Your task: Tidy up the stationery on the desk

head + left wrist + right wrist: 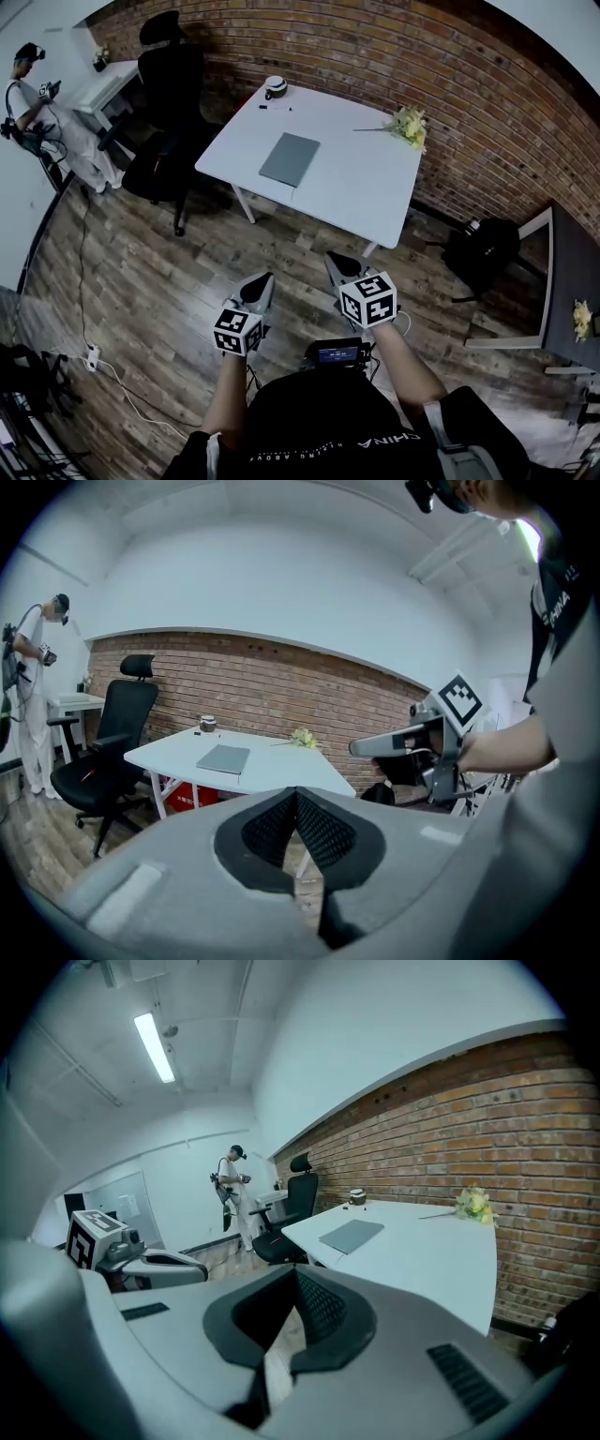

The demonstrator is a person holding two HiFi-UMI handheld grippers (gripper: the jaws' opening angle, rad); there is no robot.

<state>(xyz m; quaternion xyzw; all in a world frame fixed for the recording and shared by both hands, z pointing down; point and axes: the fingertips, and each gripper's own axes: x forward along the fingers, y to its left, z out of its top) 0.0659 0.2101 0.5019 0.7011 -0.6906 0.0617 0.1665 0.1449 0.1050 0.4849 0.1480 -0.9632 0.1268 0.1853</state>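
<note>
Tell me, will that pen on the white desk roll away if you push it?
Probably. The pen looks thin like a stick and lies flat on the smooth desk, so a sideways nudge could roll it. It looks small, so it is likely light and stiff. It lies near the cup, which might stop it.

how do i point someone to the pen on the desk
Find the white desk by the brick wall, then its corner nearest the black office chair, where a small round pot stands. The pen is the thin stick lying flat beside that pot, the only slim thing there.
</note>
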